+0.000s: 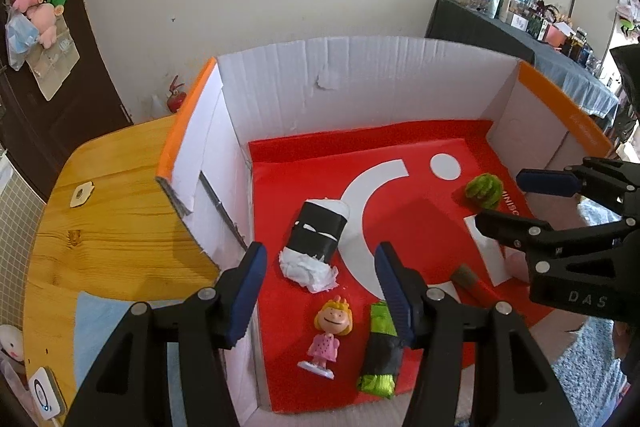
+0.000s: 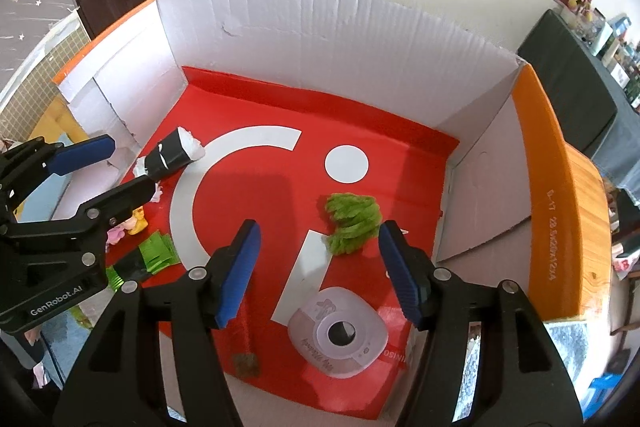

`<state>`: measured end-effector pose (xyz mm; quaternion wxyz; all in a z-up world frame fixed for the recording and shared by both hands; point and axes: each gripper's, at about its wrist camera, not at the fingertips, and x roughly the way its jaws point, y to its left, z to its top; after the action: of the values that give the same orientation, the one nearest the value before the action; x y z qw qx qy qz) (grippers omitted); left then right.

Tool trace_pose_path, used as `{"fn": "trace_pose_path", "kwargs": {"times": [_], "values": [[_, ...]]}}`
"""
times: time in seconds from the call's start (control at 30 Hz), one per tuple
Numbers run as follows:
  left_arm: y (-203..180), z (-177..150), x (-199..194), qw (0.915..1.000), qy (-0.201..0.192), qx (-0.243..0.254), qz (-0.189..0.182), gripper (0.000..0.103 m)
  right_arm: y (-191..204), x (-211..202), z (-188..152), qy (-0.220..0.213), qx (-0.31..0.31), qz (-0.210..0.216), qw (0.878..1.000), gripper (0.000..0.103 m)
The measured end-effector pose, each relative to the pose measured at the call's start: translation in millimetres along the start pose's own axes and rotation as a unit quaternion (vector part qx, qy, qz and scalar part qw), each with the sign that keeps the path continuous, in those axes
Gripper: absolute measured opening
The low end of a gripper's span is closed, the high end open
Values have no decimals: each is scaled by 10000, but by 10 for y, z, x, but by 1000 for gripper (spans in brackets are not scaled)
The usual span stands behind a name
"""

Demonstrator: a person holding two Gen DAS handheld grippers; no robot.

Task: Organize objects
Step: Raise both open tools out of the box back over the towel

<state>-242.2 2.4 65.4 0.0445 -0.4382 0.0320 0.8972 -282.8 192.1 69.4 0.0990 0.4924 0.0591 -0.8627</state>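
A cardboard box (image 1: pixel 360 75) with white walls and orange rims holds a red liner. On the liner lie a black-wrapped roll (image 1: pixel 320 231) with white paper ends, a girl figurine (image 1: pixel 326 331) in a pink dress, a green-and-black roll (image 1: pixel 380 351), a fuzzy green ball (image 2: pixel 352 223), a red-handled brush (image 1: pixel 468 279) and a pale pink toy camera (image 2: pixel 338 335). My left gripper (image 1: pixel 320 291) hangs open above the black roll's near end and the figurine. My right gripper (image 2: pixel 320 271) is open above the liner, with the green ball just beyond its fingertips and the camera below them.
The box stands on a wooden table (image 1: pixel 100 227); its orange right rim (image 2: pixel 540 187) and white walls (image 2: pixel 320 39) close in the space. A small white device (image 1: pixel 44 395) lies at the table's left edge. Behind are a wall and a cluttered dark table (image 1: pixel 520 27).
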Motion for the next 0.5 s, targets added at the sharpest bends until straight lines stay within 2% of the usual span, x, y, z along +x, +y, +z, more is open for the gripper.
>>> {"fn": "trace_pose_path", "kwargs": {"times": [0.1,0.2,0.3,0.37,0.5], "values": [[14,-2,-136,9999,-125,-40,-51,59,5,-167,-41,-204,40,32,9998,61],[31,-8,-314,9994,-303,-94,-107,59,29,-349,-94,-471,60,-39,9989,68],[28,-36,-531,9983,-562,-95,-118,68,86,-470,-122,-711,82,-78,9974,70],[23,-65,-683,9974,-702,-88,-165,69,73,-616,-168,-837,148,-8,9964,71],[15,-141,-934,9956,-904,-105,-206,71,147,-802,-246,-1163,190,-28,9930,79]]}}
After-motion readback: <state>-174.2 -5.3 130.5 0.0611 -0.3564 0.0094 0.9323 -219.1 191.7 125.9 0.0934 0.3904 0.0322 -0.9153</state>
